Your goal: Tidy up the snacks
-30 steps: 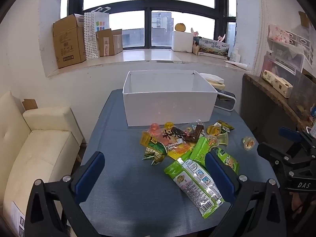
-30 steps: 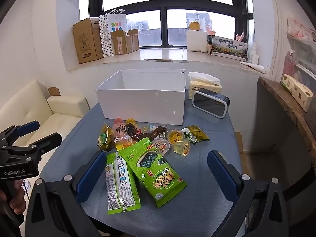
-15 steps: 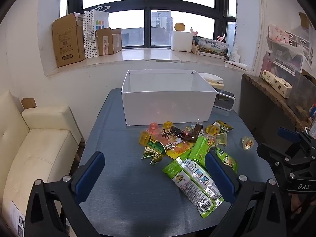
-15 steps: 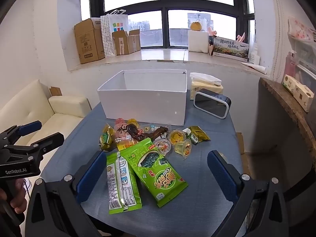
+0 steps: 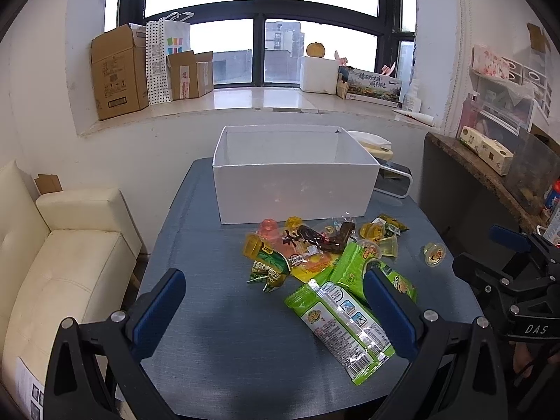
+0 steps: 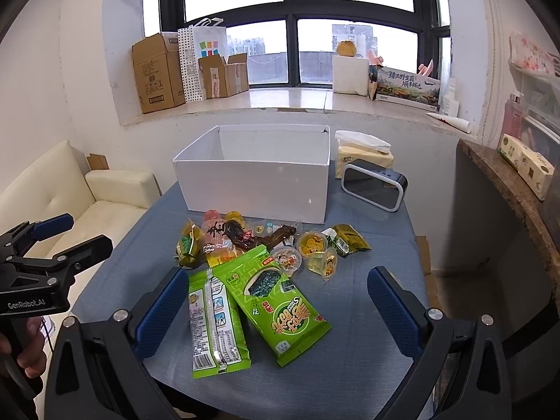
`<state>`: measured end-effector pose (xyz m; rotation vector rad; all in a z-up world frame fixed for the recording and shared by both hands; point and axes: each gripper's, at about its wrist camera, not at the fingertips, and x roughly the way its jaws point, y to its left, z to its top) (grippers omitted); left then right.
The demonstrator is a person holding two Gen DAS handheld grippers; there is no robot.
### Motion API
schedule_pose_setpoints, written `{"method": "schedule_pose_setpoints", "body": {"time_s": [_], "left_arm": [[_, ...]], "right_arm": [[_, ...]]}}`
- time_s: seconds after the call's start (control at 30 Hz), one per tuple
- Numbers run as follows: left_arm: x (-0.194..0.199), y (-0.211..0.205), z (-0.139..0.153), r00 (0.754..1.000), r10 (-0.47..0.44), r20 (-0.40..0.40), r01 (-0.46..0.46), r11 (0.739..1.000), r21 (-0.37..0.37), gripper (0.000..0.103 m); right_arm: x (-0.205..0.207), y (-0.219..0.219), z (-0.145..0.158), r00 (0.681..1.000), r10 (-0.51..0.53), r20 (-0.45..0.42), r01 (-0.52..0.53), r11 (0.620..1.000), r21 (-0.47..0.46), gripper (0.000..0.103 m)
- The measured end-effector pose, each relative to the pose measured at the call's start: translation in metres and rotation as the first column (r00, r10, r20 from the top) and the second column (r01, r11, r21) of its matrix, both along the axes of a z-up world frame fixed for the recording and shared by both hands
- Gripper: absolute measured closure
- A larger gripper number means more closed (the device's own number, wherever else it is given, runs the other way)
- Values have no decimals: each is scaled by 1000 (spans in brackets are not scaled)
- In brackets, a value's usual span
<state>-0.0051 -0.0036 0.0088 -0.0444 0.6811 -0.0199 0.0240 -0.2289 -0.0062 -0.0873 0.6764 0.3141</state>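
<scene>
One white box (image 6: 255, 189) stands at the far edge of the tabletop (image 6: 367, 343), open at the top. Two large green snack bags (image 6: 280, 301) lie side by side toward the near edge. One small green packet (image 5: 267, 269) sits at the left of the pile and one olive packet (image 6: 346, 239) at its right. I count about six small jelly cups (image 6: 311, 243), one of them alone (image 5: 434, 253) near the right edge; overlap makes this uncertain. One dark brown wrapped snack (image 6: 259, 236) lies in the middle. One clock (image 6: 374, 189) and one tissue pack (image 6: 362, 152) stand at the far right corner. Two grippers are in view, the left gripper (image 5: 276, 311) and the right gripper (image 6: 276, 311)
</scene>
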Motion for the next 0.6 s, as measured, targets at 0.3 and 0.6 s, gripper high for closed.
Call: {"method": "schedule_pose_setpoints", "body": {"time_s": [0.3,0.6], "left_arm": [[-3,-2,3,1000,-17,11,17,1000,-2,0],[-4,-3,2,1000,-22,9,22,1000,-1,0]], "right_arm": [[-2,-1,3,1000,-1,8,1,1000,0,0],[-2,-1,4,1000,-2,7,2,1000,2,0]]}}
